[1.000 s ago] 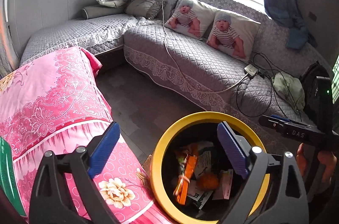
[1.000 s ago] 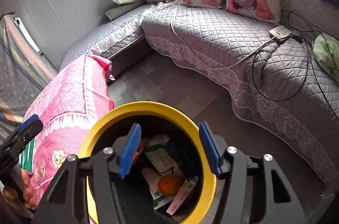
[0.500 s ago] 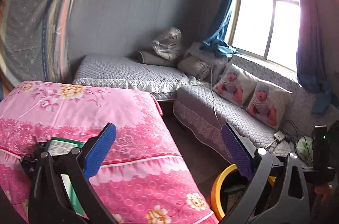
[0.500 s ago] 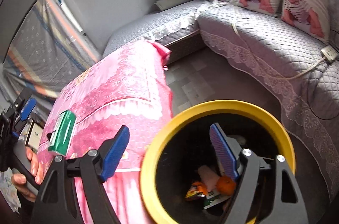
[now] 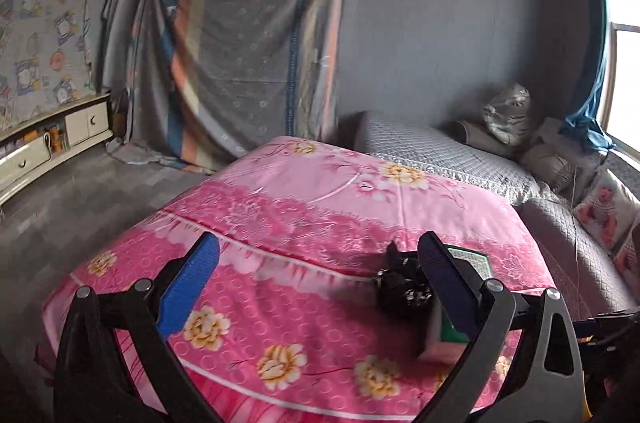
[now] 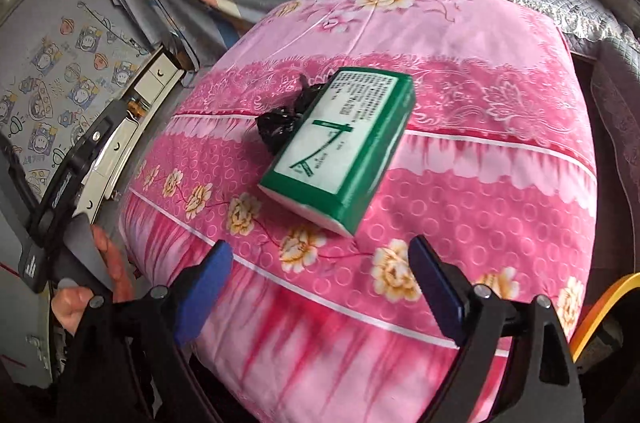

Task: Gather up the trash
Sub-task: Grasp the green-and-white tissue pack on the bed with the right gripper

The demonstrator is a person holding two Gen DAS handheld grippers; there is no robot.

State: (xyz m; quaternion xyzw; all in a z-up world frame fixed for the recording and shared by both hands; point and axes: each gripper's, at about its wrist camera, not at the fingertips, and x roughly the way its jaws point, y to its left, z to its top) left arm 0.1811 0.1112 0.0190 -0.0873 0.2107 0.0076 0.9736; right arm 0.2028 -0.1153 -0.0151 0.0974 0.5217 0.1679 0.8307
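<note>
both views now over pink tablecloth (image 6: pixel 460 159)

Left gripper (image 5: pixel 316 283) gapes empty; right gripper (image 6: pixel 320 283) (also empty) is opening.

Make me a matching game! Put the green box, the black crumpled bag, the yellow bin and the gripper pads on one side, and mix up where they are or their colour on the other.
Things:
1. green box
2. black crumpled bag
3. yellow bin
4. right hand-held gripper pads

Clues:
A. blue
B. only its rim peeks in at the right edge
C. lies flat on the pink flowered cover
D. tucked against the box's far-left side

Pairs: 1-C, 2-D, 3-B, 4-A
</note>
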